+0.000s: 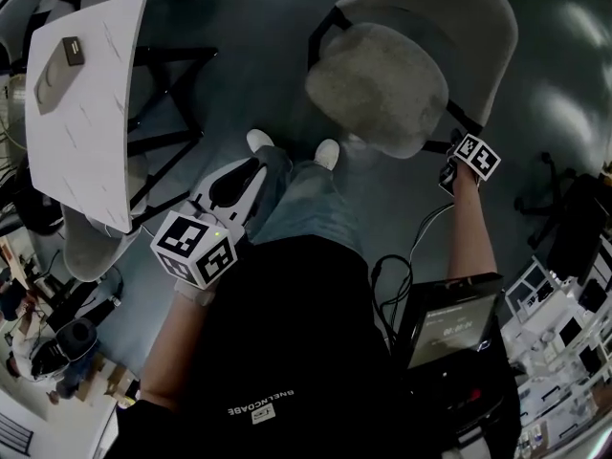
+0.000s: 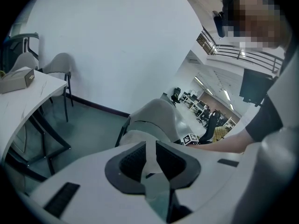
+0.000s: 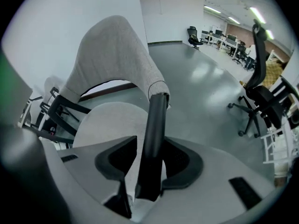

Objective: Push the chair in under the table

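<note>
Chair: grey fabric chair with a curved backrest and black metal frame (image 1: 378, 89). It stands on the floor, well apart from the table and beyond that table's right-hand long edge, not yet under it.
Table: white rectangular tabletop on black legs (image 1: 86, 113), far left. A small grey box (image 1: 72, 52) lies near its far end. A second grey seat (image 1: 91, 242) sits tucked under the near corner, which suggests the stowed position intended.
Left gripper: white left gripper (image 2: 149, 149), angled down over the person's legs and aimed toward the chair. The fingers stand narrowly apart with nothing between them, so it is judged to be idle.
Frame upright: black metal bar (image 3: 156, 120) below the backrest's side edge. It is rigid, so likely a firmer purchase than fabric.
Right gripper: white right gripper (image 3: 148, 146), pointing steeply down at the chair's rear. The fingers are moderately wide and straddle the bar. One pad touches it, and a strip of seat shows beside the other, so it is not clamped.
Next: probably close on the bar, then push leftward.
</note>
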The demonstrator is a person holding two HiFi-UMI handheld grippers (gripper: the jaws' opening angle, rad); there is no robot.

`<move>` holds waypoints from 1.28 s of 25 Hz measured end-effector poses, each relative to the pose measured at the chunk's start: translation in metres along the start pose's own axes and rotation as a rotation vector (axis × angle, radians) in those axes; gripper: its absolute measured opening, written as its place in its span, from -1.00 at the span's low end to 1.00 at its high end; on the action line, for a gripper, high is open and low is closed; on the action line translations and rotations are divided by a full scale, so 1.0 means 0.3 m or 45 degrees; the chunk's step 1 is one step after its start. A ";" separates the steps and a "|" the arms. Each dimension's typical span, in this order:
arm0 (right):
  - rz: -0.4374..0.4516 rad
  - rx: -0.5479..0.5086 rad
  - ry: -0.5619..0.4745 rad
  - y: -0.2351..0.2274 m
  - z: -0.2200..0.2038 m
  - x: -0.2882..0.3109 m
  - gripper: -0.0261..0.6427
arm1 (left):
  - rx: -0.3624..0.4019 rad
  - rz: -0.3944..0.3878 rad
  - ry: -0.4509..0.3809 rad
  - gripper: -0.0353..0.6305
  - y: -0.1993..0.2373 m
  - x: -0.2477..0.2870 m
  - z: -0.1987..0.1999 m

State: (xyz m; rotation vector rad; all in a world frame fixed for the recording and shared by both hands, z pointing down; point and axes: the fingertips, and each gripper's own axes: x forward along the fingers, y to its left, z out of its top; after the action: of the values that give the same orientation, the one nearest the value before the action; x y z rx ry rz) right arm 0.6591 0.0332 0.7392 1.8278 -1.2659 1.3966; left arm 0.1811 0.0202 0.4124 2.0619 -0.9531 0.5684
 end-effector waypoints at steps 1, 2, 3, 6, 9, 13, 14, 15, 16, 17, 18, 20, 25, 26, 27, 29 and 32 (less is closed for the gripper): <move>-0.004 0.037 -0.015 -0.003 0.003 -0.001 -0.42 | -0.006 0.004 -0.001 -0.75 0.005 -0.003 -0.003; -0.005 0.082 -0.028 -0.005 0.008 -0.001 -0.43 | -0.012 0.010 -0.002 -0.75 0.011 -0.007 -0.006; -0.009 0.123 -0.036 -0.009 0.013 -0.001 -0.43 | -0.019 0.015 -0.003 -0.75 0.018 -0.011 -0.009; -0.045 0.147 -0.024 -0.022 0.012 -0.001 -0.53 | -0.041 0.029 -0.010 -0.75 0.040 -0.022 -0.019; -0.081 0.150 -0.005 -0.025 0.009 0.001 -0.58 | -0.063 0.033 -0.020 -0.75 0.055 -0.031 -0.024; -0.099 0.178 0.011 -0.029 0.009 0.003 -0.58 | -0.085 0.032 -0.023 -0.75 0.066 -0.031 -0.032; -0.103 0.174 0.019 -0.027 0.006 0.003 -0.58 | -0.089 0.030 -0.023 -0.75 0.069 -0.031 -0.034; -0.104 0.176 0.029 -0.023 0.000 0.002 -0.58 | -0.092 0.030 -0.023 -0.75 0.071 -0.032 -0.037; -0.103 0.182 0.041 -0.018 -0.010 0.000 -0.61 | -0.096 0.029 -0.024 -0.75 0.073 -0.033 -0.039; -0.101 0.183 0.052 -0.010 -0.021 -0.001 -0.64 | -0.100 0.030 -0.024 -0.75 0.075 -0.032 -0.041; -0.098 0.177 0.059 0.002 -0.033 -0.003 -0.66 | -0.105 0.030 -0.025 -0.75 0.077 -0.031 -0.042; -0.079 0.152 0.062 0.039 -0.054 -0.007 -0.67 | -0.114 0.028 -0.027 -0.75 0.076 -0.024 -0.042; -0.014 0.157 0.073 0.130 -0.097 -0.007 -0.67 | -0.101 -0.001 -0.029 -0.75 0.047 -0.003 -0.032; -0.007 0.155 0.081 0.147 -0.107 -0.008 -0.66 | -0.098 -0.006 -0.028 -0.75 0.043 -0.001 -0.031; -0.001 0.152 0.087 0.165 -0.118 -0.010 -0.66 | -0.095 -0.009 -0.028 -0.75 0.041 0.000 -0.031; 0.011 0.152 0.095 0.201 -0.141 -0.016 -0.66 | -0.095 -0.009 -0.030 -0.75 0.041 -0.002 -0.030; 0.034 0.164 0.103 0.260 -0.180 -0.022 -0.66 | -0.106 -0.003 -0.037 -0.75 0.051 -0.008 -0.031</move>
State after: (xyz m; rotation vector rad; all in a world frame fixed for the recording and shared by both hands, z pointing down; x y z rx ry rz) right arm 0.5650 0.0463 0.7408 1.8238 -1.1889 1.5829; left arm 0.1670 0.0224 0.4235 2.0020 -0.9753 0.4906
